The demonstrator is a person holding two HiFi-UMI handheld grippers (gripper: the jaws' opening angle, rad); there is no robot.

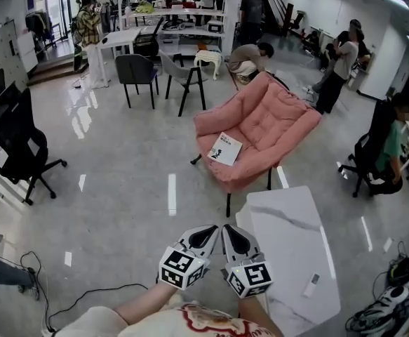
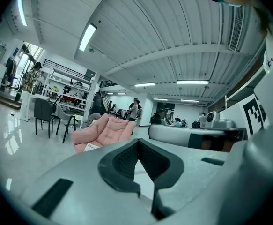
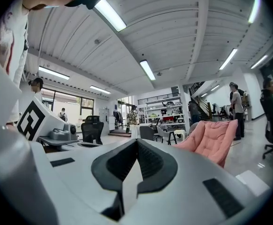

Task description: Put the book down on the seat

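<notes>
Book on pink chair seat | white table just beside, perhaps touching

A white desk occupies the lower right of the frame and carries a small white remote. A black office chair stands at left. Two dark chairs stand at upper centre.

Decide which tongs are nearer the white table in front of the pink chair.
Right. The right tongs hang at the near left edge of the white table; the left tongs are further left, with the right tongs between them and the table.
</notes>
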